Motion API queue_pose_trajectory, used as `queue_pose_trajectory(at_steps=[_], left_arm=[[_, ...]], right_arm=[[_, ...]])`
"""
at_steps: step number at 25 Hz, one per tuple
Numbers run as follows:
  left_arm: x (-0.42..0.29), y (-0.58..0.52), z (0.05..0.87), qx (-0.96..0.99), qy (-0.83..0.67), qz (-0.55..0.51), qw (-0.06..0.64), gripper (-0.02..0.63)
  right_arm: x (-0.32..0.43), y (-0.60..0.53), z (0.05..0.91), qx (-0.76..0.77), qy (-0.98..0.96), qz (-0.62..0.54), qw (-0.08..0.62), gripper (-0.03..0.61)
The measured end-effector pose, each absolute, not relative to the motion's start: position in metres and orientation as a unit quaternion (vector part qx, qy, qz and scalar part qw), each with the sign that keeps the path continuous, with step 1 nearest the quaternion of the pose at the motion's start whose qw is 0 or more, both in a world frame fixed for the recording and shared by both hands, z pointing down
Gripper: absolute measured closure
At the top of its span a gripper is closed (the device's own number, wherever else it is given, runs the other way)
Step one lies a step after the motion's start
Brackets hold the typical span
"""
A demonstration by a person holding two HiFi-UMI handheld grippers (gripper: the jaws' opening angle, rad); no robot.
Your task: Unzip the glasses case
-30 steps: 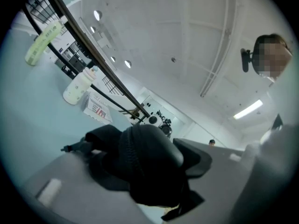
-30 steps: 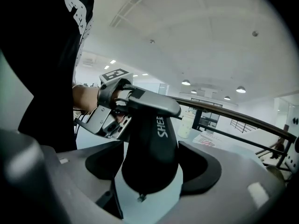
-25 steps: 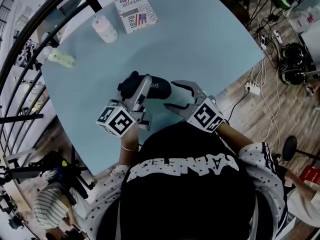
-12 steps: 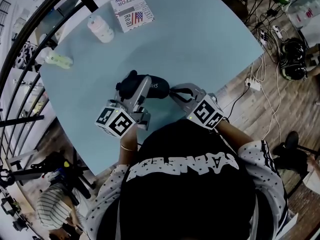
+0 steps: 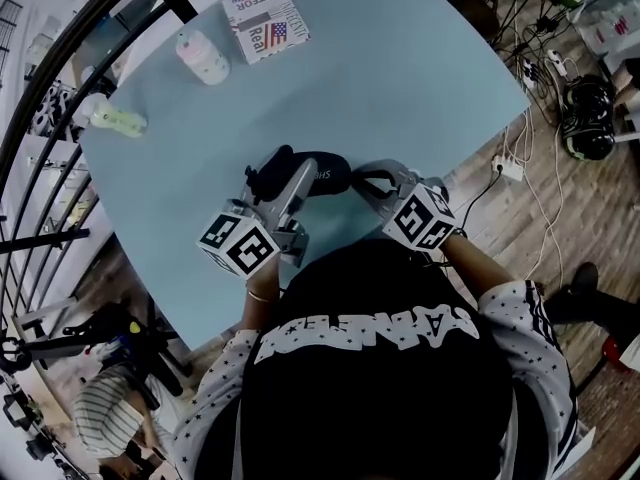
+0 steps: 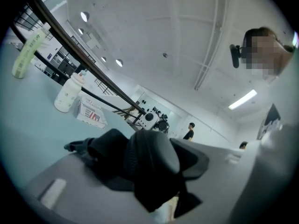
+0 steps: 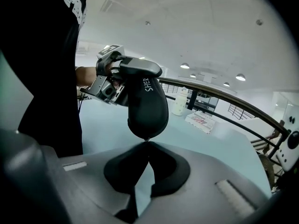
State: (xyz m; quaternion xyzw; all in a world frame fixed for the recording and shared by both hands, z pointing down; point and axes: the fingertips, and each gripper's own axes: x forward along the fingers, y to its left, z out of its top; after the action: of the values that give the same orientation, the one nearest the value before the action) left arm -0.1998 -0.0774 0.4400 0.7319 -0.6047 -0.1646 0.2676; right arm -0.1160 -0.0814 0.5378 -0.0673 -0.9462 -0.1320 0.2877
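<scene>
a: where's the glasses case (image 5: 322,174) just now?

b: strung between the two claws, over the near part of the worktop (image 5: 400,88). the left claw (image 5: 285,180) is clamped across its left end; from the left gripper view the black shell fills the gap between the pads. it looks held just clear of the surface, though i can't tell that for certain.

a: and the right claw (image 7: 147,146)?

b: jaws pinched together, tips meeting right at the case's near end, on a tiny glint that i take to be the zip pull (image 7: 147,140) (too small to be sure of).

a: so which way does the case lie from it?

b: straight ahead. in the right gripper view the long axis runs directly away from the right claw, towards the left one at the far end. in the head view that same axis runs across, left to right, with one claw at each end.

a: then the pull has to travel along that line?

b: that's my judgement: the right hand is the one at the zip, so it draws the pull round the seam while the left holds the body steady. if the left grip slips, the case would simply follow.
</scene>
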Motion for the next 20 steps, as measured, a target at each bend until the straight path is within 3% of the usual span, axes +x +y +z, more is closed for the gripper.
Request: queue_pose_trajectory(at_steps=[13, 20], left_arm=[[-0.19, -0.081, 0.443, 0.747, -0.595, -0.133, 0.265, 0.614], [-0.19, -0.082, 0.442, 0.747, -0.596, -0.129, 0.265, 0.614]], right_arm=[[-0.117, -0.091, 0.545, -0.079, -0.917, -0.225, 0.319, 0.571], [-0.119, -0.097, 0.544, -0.074, -0.871, -0.351, 0.334, 0.571]])
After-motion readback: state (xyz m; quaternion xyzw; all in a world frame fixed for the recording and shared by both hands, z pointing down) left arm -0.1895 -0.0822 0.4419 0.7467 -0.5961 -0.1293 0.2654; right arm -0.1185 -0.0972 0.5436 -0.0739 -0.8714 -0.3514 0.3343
